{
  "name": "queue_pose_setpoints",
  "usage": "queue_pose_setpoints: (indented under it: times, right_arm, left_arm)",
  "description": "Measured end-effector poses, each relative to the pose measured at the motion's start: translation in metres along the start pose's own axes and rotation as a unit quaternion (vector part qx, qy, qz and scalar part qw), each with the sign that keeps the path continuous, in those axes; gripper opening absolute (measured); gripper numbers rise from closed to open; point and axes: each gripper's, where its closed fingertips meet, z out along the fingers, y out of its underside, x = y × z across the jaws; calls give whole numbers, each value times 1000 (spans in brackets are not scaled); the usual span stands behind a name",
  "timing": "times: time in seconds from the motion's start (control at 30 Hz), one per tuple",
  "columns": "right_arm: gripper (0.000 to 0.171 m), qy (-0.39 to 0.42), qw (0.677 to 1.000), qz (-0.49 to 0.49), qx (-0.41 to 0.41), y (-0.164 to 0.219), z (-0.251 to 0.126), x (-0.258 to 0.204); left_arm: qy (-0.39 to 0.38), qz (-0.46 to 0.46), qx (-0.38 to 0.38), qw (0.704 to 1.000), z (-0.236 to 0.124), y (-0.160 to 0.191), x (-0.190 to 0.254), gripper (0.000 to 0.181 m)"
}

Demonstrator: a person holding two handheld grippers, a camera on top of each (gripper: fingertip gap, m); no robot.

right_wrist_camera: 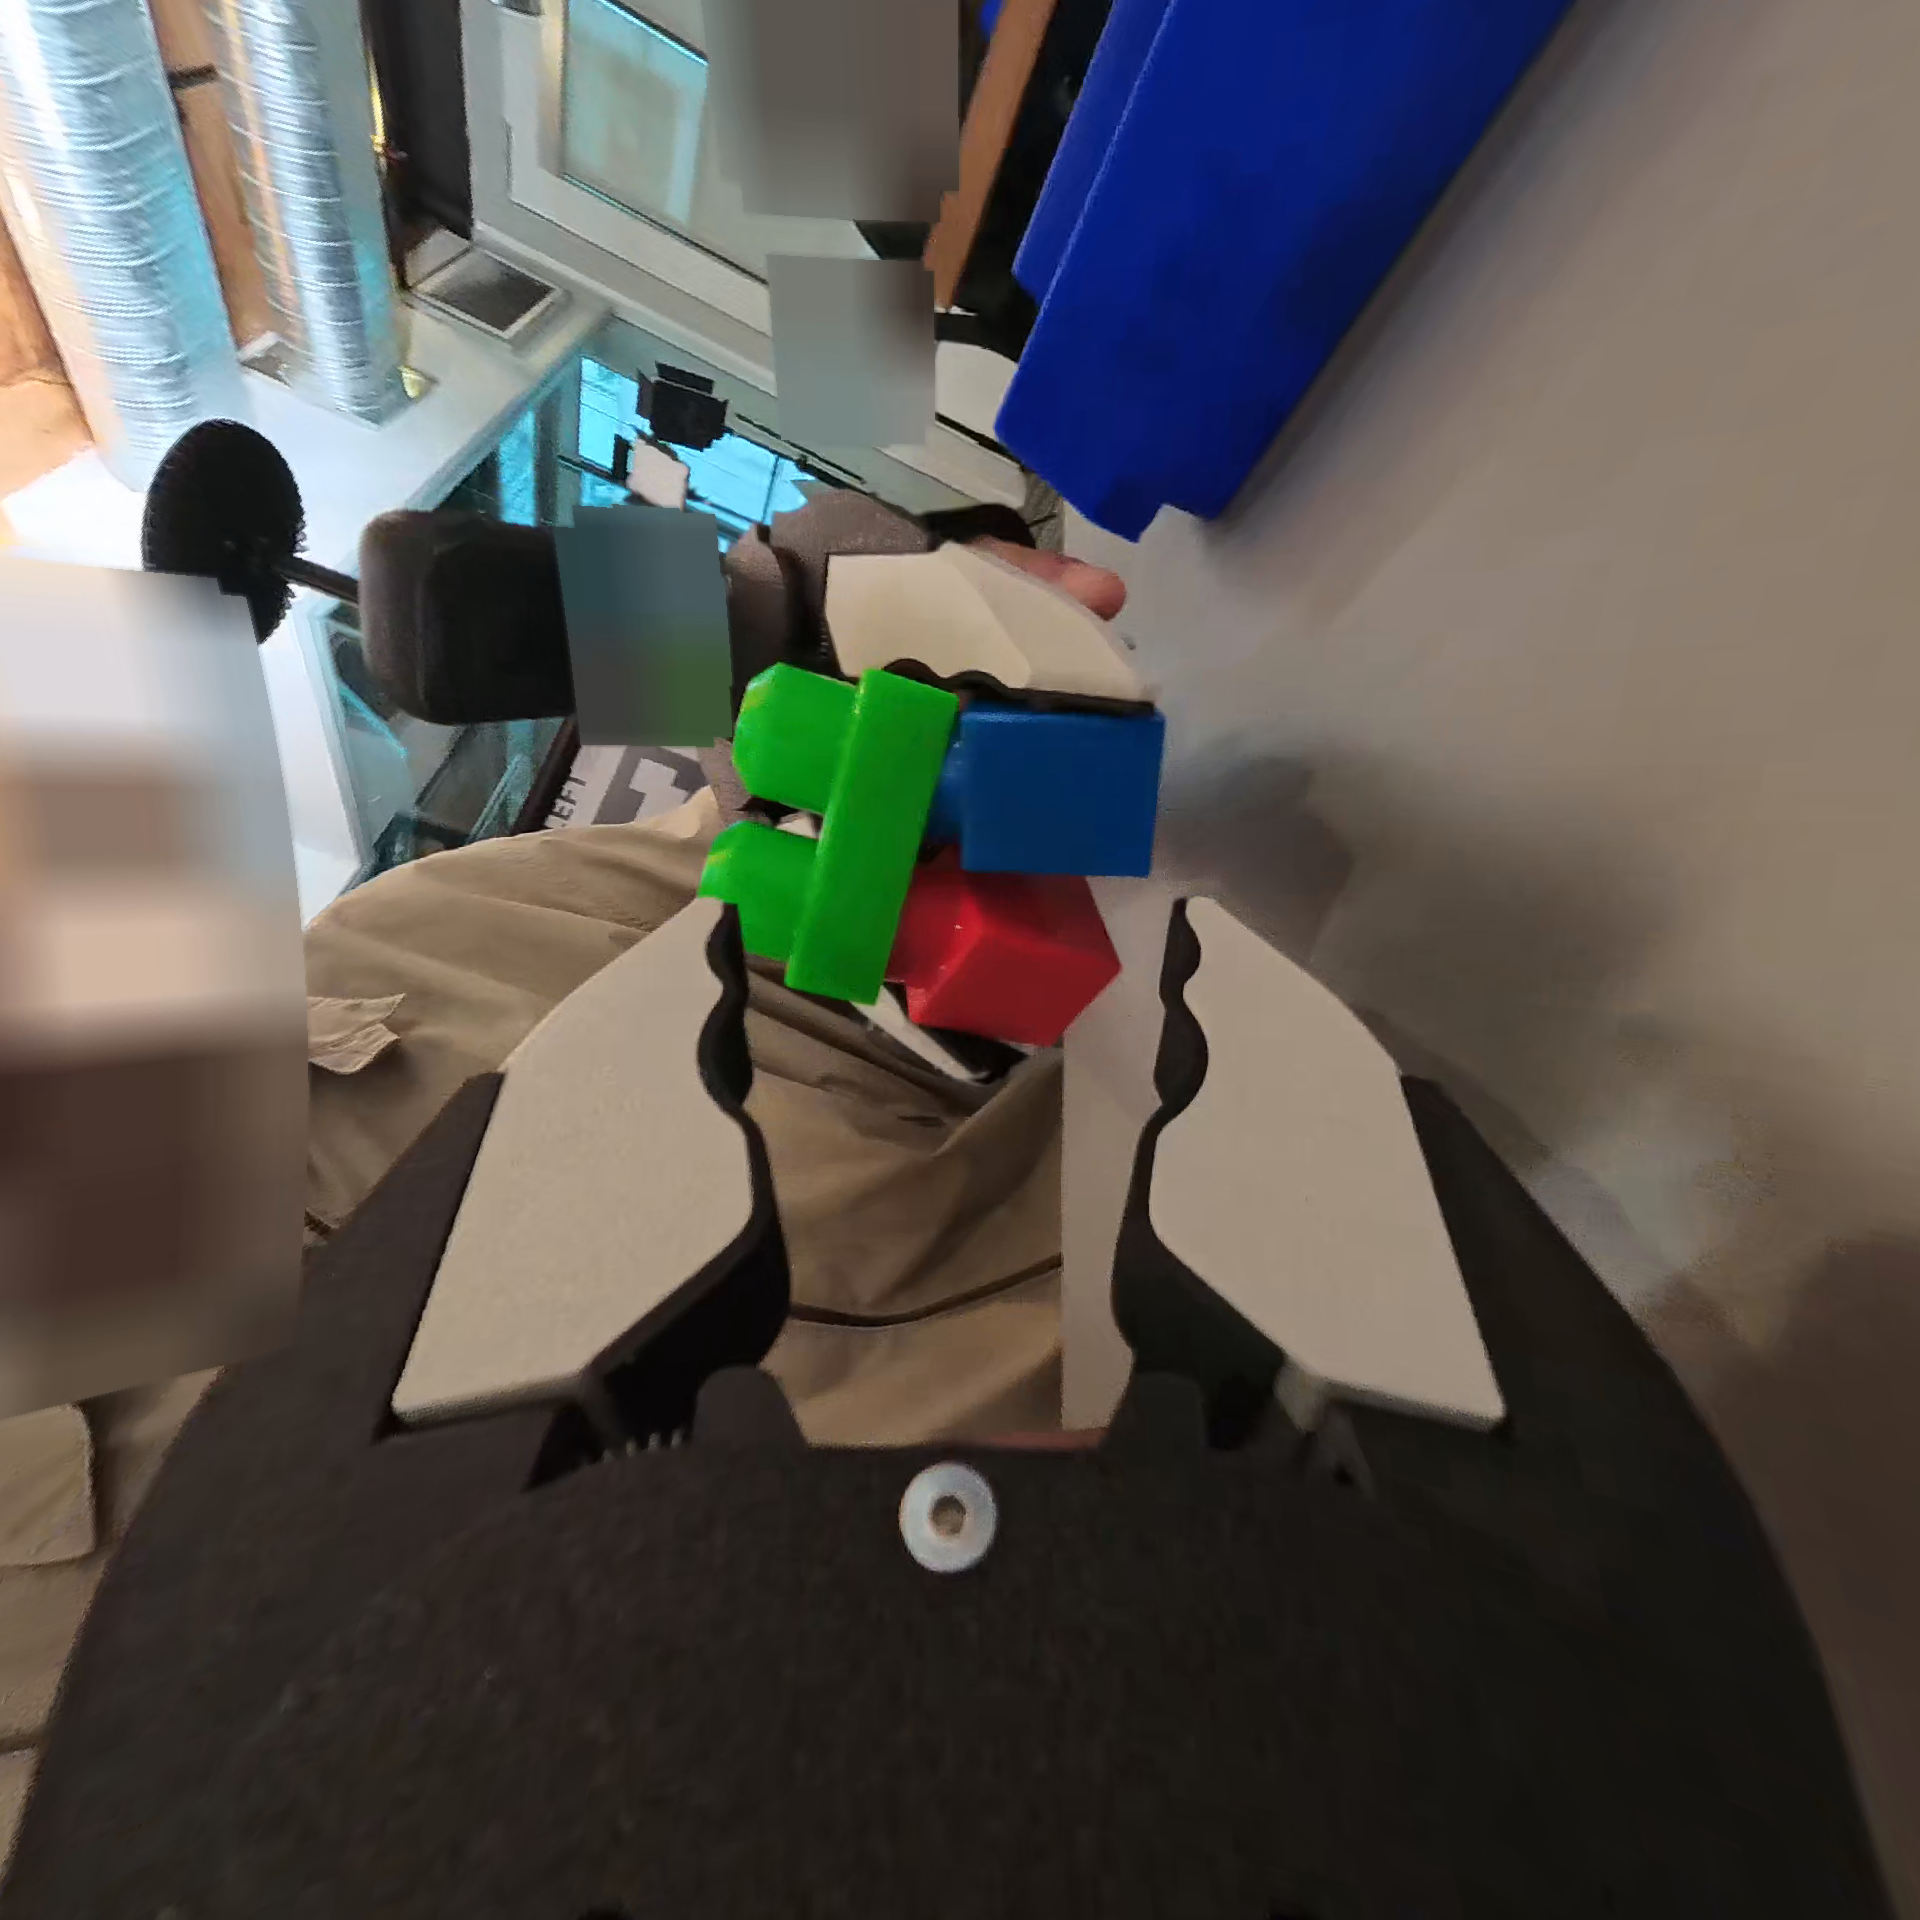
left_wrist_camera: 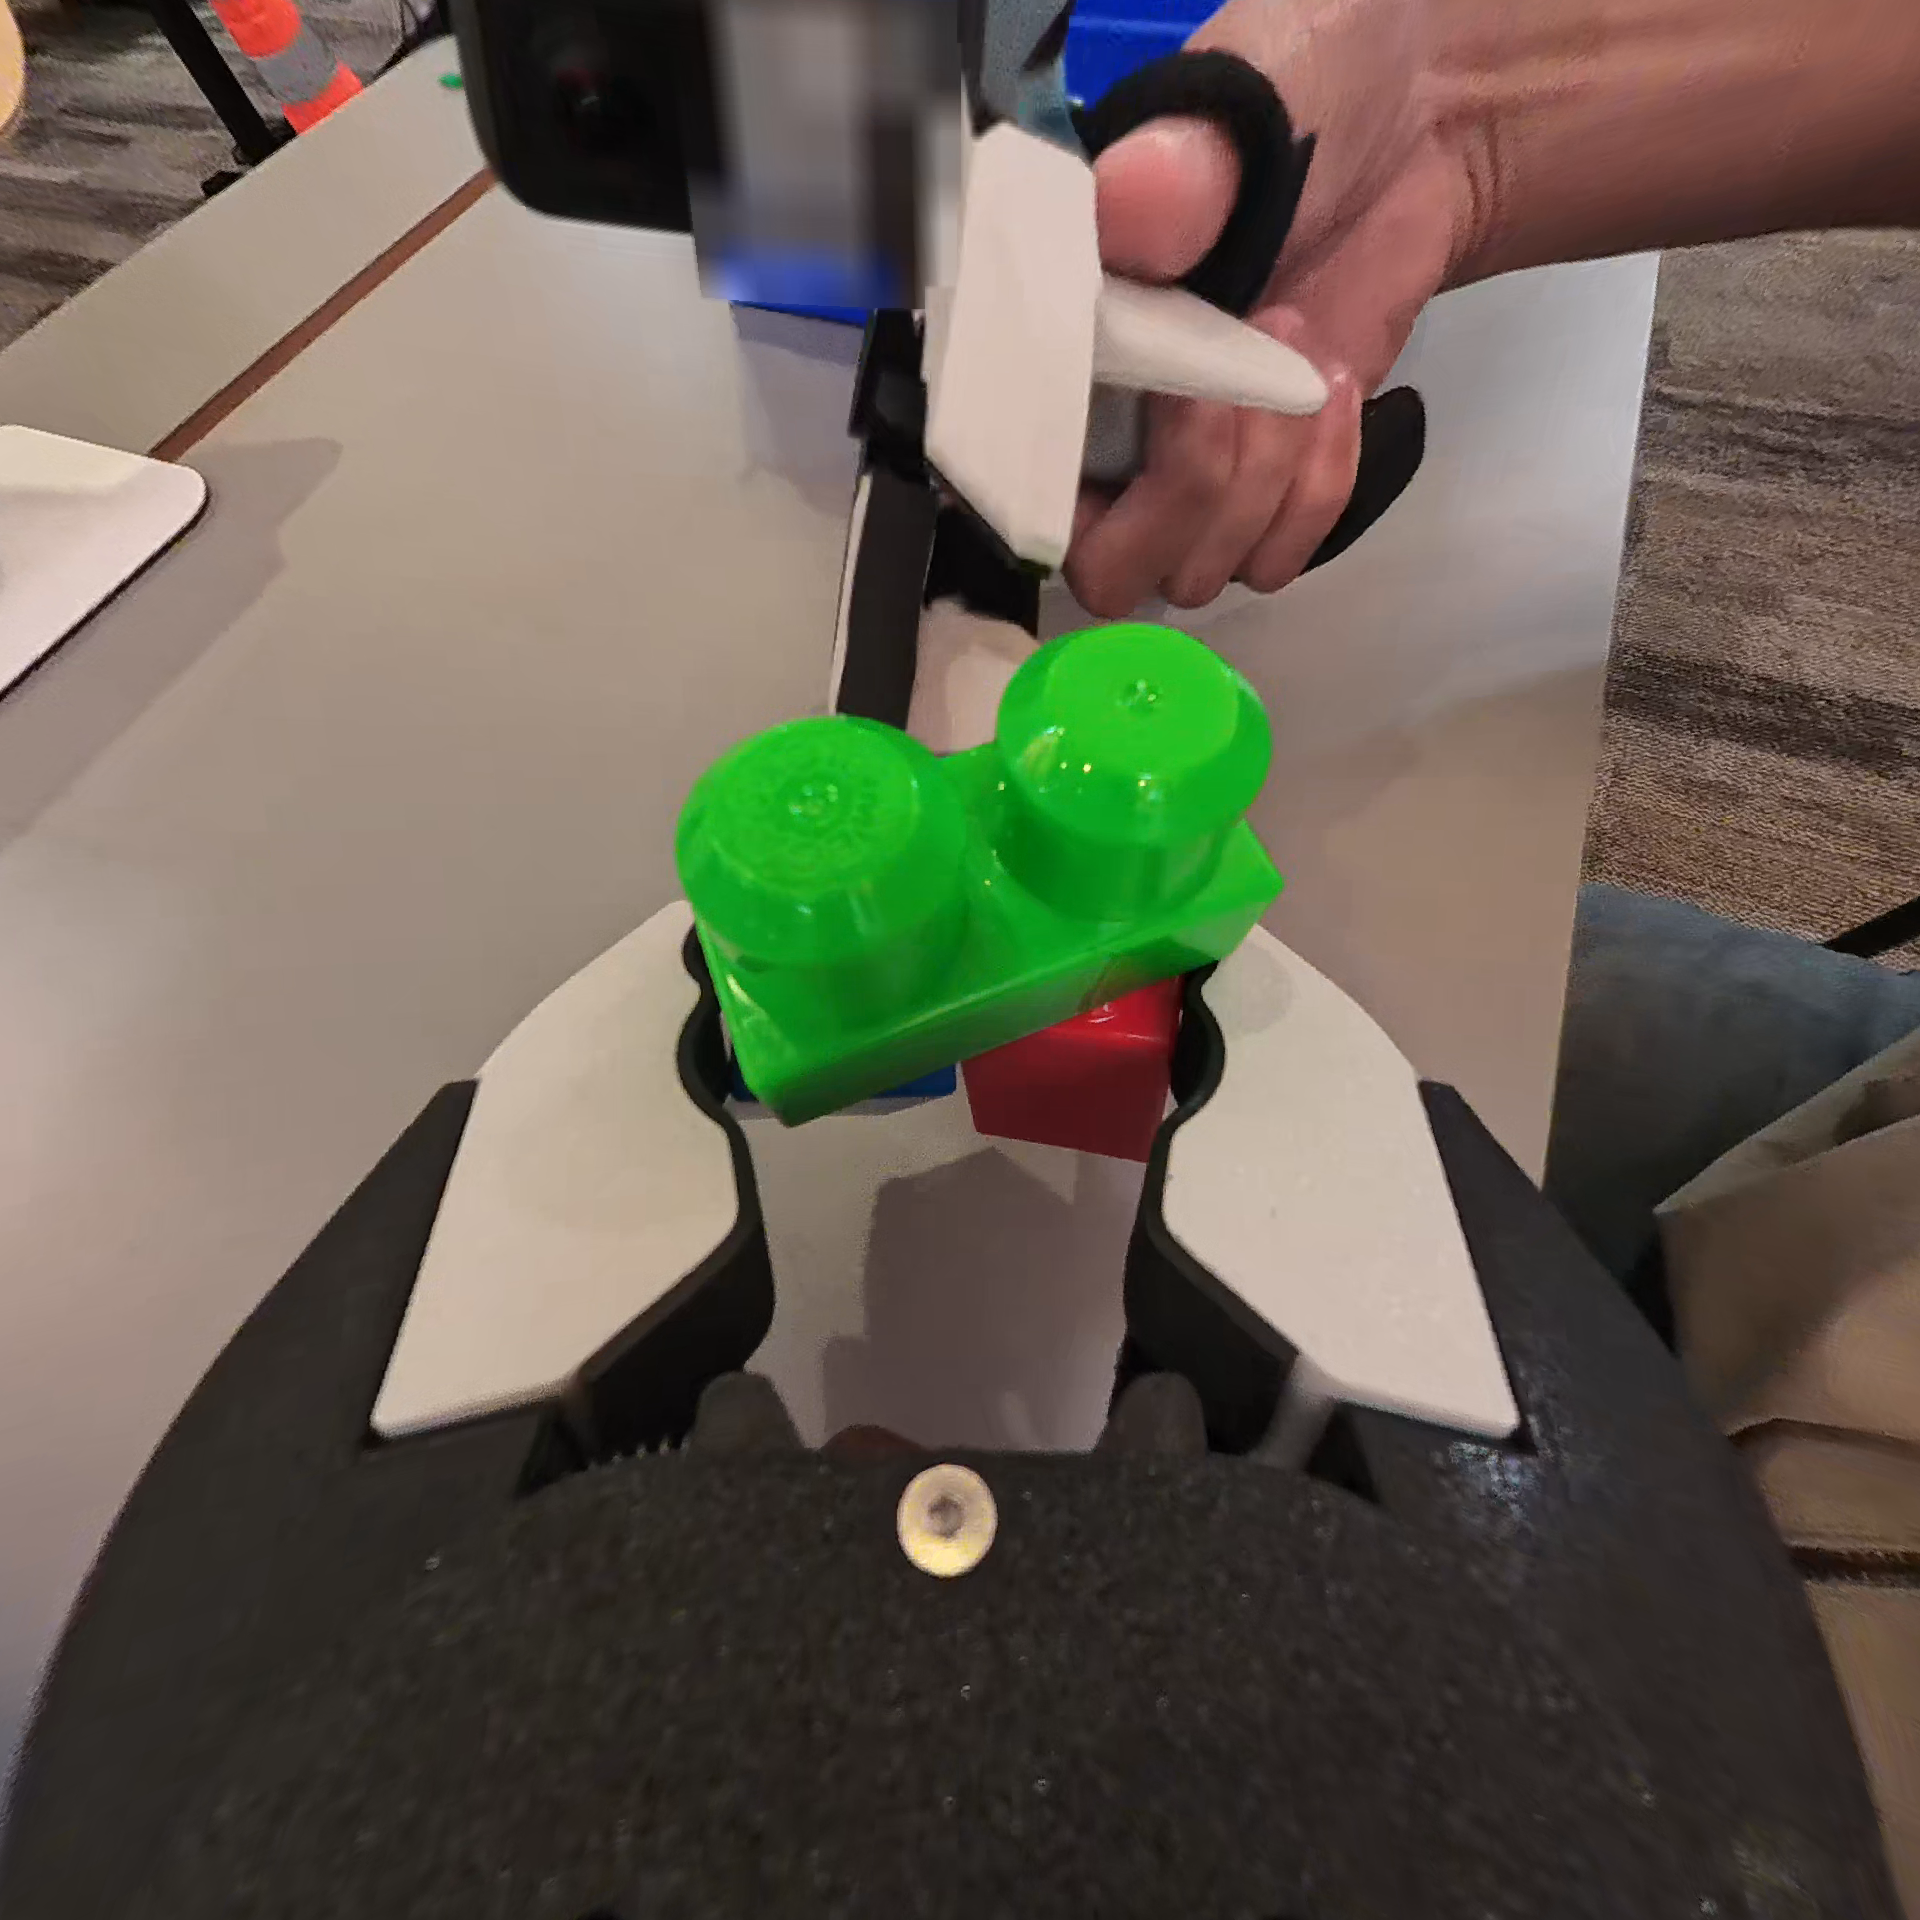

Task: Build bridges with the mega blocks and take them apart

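Note:
A small bridge is held above the table: a green two-stud block [left_wrist_camera: 977, 883] on a blue block [left_wrist_camera: 914, 1083] and a tilted red block [left_wrist_camera: 1070, 1081]. My left gripper [left_wrist_camera: 961, 945] is shut on it, one finger on the blue side and one on the red side. The right wrist view shows it sideways: green [right_wrist_camera: 862, 842], blue [right_wrist_camera: 1060, 790], red [right_wrist_camera: 997, 966], with a left finger [right_wrist_camera: 977, 623] against the blue block. My right gripper [right_wrist_camera: 951, 914] is open and rolled on its side, its tips just short of the bridge. It also shows in the left wrist view [left_wrist_camera: 935, 644], behind the green block.
The grey table [left_wrist_camera: 416, 727] ends at its right edge [left_wrist_camera: 1600, 623], with carpet beyond. A blue bin [right_wrist_camera: 1247, 260] stands at the back. A white pad [left_wrist_camera: 73, 530] lies at the left. A person's hand [left_wrist_camera: 1351, 260] holds the right gripper; beige trousers [right_wrist_camera: 904, 1195] are close by. Left and right tips are no more than a few centimetres apart.

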Motion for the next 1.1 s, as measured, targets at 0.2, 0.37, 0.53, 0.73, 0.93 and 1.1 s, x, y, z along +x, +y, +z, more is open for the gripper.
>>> queue_pose_setpoints:
  times: [0.2,0.37,0.53,0.73,0.93,1.1]
  right_arm:
    - [88,7,999,24,-46,10,27,1]
    - [84,11,999,39,-35,4,32,11]
    - [80,30,998,48,-34,3,32,22]
    - [84,71,995,43,-54,3,32,29]
    - [81,90,993,35,-68,3,35,33]
    - [50,65,996,30,-48,-2,30,27]
  left_arm:
    - [-10,29,-14,999,-2,5,0,84]
    - [0,22,-12,1000,1,7,1,84]
    - [9,26,-45,999,6,22,-2,84]
    - [4,38,-59,998,7,25,-7,83]
    - [-6,50,-78,996,12,30,-9,83]
    - [2,31,-70,997,13,35,-10,83]
